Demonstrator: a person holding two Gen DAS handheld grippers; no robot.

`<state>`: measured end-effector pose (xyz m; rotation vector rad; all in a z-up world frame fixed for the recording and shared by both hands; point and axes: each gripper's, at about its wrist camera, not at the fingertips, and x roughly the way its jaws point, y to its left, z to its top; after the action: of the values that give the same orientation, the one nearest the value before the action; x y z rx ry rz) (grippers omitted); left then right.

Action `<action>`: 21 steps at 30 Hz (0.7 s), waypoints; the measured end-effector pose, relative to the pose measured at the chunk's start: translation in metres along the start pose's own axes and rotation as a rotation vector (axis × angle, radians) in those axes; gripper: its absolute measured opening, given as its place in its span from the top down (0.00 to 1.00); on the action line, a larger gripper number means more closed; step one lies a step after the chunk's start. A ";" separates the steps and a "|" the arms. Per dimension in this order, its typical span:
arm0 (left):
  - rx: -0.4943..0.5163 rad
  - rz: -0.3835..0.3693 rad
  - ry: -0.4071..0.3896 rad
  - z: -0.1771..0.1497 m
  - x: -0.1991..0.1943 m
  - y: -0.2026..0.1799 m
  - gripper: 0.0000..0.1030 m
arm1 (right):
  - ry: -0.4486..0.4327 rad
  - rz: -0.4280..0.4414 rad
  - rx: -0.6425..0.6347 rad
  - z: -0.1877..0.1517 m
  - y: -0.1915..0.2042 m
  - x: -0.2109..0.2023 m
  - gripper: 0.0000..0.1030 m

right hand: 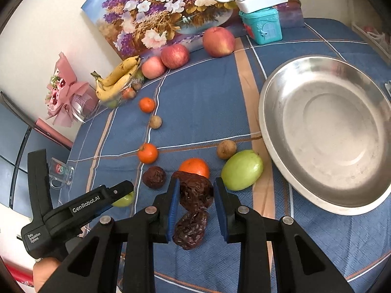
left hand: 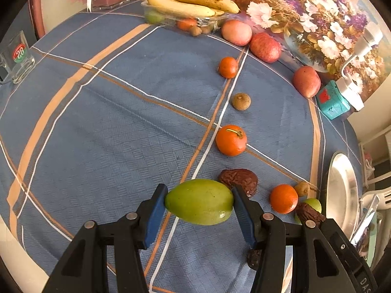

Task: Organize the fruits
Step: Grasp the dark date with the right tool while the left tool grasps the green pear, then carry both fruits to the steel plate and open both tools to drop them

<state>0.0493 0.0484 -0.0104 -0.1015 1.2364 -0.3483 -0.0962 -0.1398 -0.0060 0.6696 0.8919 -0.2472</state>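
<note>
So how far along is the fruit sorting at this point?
Barely started: the metal dish holds nothing. In hand, the left gripper is shut on a green fruit, and the right gripper is around a date. The oranges, apples and other loose fruit remain on the tablecloth.

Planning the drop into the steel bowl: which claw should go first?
Right. Its claw is shut on a date, and the steel bowl sits just to its right. The left claw holds a green fruit farther away.
</note>
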 end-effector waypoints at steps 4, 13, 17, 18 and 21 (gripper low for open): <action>0.019 0.001 -0.017 0.001 -0.004 -0.010 0.44 | -0.001 0.000 0.000 0.001 -0.001 0.000 0.71; 0.172 -0.094 -0.012 -0.005 -0.013 -0.076 0.44 | -0.117 -0.078 0.095 0.019 -0.038 -0.032 0.71; 0.267 -0.131 -0.006 -0.009 -0.012 -0.121 0.44 | -0.161 -0.183 0.161 0.029 -0.068 -0.047 0.71; 0.294 -0.147 -0.007 -0.011 -0.012 -0.133 0.44 | -0.166 -0.210 0.174 0.031 -0.074 -0.049 0.71; 0.349 -0.200 0.003 -0.014 -0.007 -0.166 0.44 | -0.169 -0.270 0.228 0.031 -0.096 -0.055 0.71</action>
<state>0.0005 -0.1049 0.0350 0.0763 1.1545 -0.7332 -0.1551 -0.2377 0.0096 0.7259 0.7970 -0.6457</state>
